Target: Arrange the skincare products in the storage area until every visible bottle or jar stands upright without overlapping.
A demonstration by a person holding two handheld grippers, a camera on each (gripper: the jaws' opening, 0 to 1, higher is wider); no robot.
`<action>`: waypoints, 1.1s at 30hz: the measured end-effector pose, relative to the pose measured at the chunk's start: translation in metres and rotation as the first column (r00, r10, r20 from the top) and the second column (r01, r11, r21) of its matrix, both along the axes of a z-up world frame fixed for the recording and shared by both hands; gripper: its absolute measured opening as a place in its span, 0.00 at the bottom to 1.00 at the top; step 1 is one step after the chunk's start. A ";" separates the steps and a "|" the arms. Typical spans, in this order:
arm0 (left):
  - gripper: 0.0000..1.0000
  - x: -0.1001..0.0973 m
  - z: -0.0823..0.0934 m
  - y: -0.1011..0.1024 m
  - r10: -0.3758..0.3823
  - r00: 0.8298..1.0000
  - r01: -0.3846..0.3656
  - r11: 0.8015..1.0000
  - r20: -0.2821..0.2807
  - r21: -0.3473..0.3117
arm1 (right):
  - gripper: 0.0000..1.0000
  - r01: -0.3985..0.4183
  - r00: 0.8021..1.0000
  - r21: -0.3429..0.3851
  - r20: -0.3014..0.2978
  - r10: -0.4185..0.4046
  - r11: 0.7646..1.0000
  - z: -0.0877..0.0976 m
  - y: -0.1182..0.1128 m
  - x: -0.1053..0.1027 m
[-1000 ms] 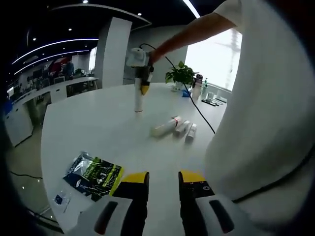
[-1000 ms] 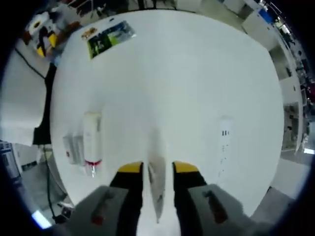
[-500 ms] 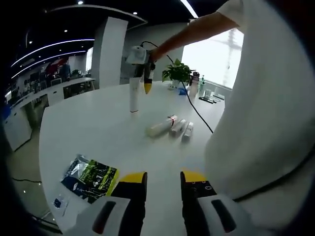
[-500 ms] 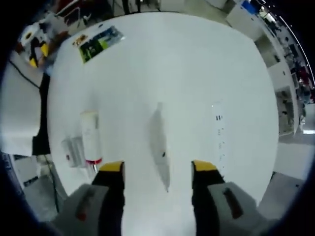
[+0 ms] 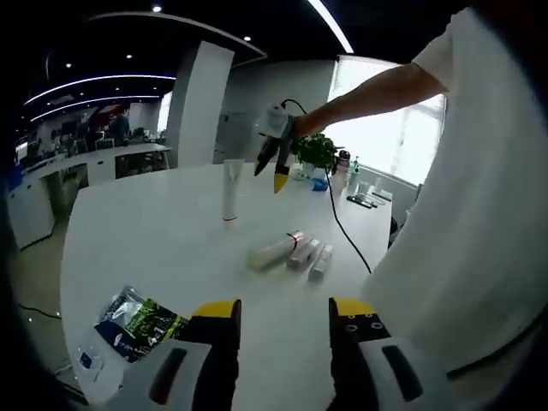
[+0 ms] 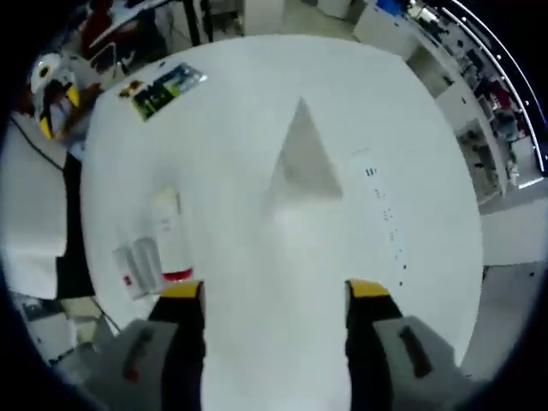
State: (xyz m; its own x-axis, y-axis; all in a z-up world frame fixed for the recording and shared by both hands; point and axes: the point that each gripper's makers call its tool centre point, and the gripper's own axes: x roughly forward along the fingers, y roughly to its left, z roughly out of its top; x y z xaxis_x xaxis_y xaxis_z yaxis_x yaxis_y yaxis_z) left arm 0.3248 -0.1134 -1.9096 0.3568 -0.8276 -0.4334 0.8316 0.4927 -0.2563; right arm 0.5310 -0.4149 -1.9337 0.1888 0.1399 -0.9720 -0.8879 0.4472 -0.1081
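Note:
A tall white tube [image 5: 229, 190] stands upright on the round white table [image 5: 154, 231]; from above it reads as a pale wedge [image 6: 300, 158]. My right gripper [image 5: 276, 167] hangs open in the air just right of it, apart from it; its own jaws [image 6: 274, 291] are spread wide with nothing between them. Three products lie on their sides close together: a white bottle with a red band [image 5: 274, 253] [image 6: 171, 233] and two smaller ones [image 5: 310, 257] [image 6: 137, 267]. My left gripper [image 5: 282, 315] is open low over the near table edge, also seen as [image 6: 51, 86].
A dark green-and-black packet [image 5: 137, 321] [image 6: 163, 88] lies near the left gripper. A black cable [image 5: 338, 223] runs across the table to the right gripper. A potted plant [image 5: 315, 150] and some bottles [image 5: 342, 161] stand at the far edge. The person's white shirt [image 5: 479, 240] is on the right.
My right gripper opened, let go of the white tube, which now stands on its own, and rose away from it. The left gripper stayed open and low.

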 end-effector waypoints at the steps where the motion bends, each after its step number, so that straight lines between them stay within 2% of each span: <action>1: 0.45 0.000 0.000 -0.002 0.003 1.000 -0.003 1.000 0.001 0.000 | 0.64 0.019 1.000 0.011 -0.010 -0.019 1.000 -0.004 -0.002 -0.009; 7: 0.48 -0.004 0.002 -0.011 -0.006 1.000 0.006 1.000 -0.014 -0.010 | 0.61 0.062 0.998 0.035 -0.028 -0.061 0.997 -0.018 -0.010 -0.040; 10: 0.48 -0.008 -0.002 -0.026 -0.065 0.997 0.065 0.998 -0.031 0.001 | 0.60 0.071 0.997 0.068 -0.014 -0.071 0.995 -0.026 -0.016 -0.060; 11: 0.48 -0.008 -0.004 -0.027 -0.074 0.997 0.074 0.997 -0.031 0.011 | 0.60 0.076 0.997 0.074 -0.014 -0.075 0.994 -0.028 -0.018 -0.061; 12: 0.48 -0.005 -0.006 -0.032 -0.079 0.996 0.080 0.996 -0.030 0.035 | 0.60 0.093 0.996 0.097 -0.008 -0.093 0.991 -0.032 -0.021 -0.065; 15: 0.48 0.001 -0.002 -0.041 -0.077 0.996 0.078 0.996 -0.036 0.038 | 0.60 0.126 0.992 0.168 -0.011 -0.126 0.978 -0.034 -0.018 -0.076; 18: 0.48 0.010 0.001 -0.052 -0.085 0.996 0.086 0.995 -0.024 0.047 | 0.61 0.142 0.988 0.225 0.022 -0.151 0.964 -0.030 -0.014 -0.076; 19: 0.48 0.019 0.000 -0.056 -0.091 0.996 0.092 0.992 -0.011 0.086 | 0.61 0.163 0.984 0.272 0.031 -0.178 0.948 -0.026 -0.011 -0.080; 21: 0.48 0.033 0.006 -0.067 -0.103 0.995 0.102 0.989 0.002 0.103 | 0.61 0.140 0.981 0.306 0.086 -0.173 0.942 -0.019 -0.010 -0.085; 25: 0.48 0.046 0.011 -0.080 -0.124 0.992 0.122 0.985 0.013 0.123 | 0.62 0.146 0.977 0.350 0.098 -0.191 0.925 -0.015 -0.008 -0.100; 26: 0.48 0.052 0.012 -0.089 -0.140 0.990 0.137 0.981 0.014 0.134 | 0.63 0.167 0.965 0.411 0.119 -0.234 0.896 -0.011 -0.003 -0.108; 30: 0.48 0.066 0.010 -0.106 -0.176 0.984 0.168 0.969 0.026 0.182 | 0.64 0.184 0.952 0.471 0.132 -0.275 0.863 -0.009 0.000 -0.125; 32: 0.48 0.070 0.009 -0.115 -0.184 0.983 0.178 0.965 0.018 0.191 | 0.64 0.199 0.942 0.508 0.138 -0.307 0.838 -0.006 0.002 -0.133; 33: 0.48 0.074 0.006 -0.124 -0.206 0.978 0.198 0.956 0.015 0.215 | 0.63 0.212 0.930 0.542 0.143 -0.338 0.813 -0.003 0.004 -0.140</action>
State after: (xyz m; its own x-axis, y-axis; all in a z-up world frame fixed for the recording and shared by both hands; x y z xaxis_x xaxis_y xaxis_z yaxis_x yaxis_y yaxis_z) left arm 0.3983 -0.2372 -1.9033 0.2102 -0.7752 -0.5957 0.9263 0.3528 -0.1324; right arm 0.3907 -0.4106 -1.9368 0.4961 0.5105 -0.7024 -0.6989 0.7147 0.0258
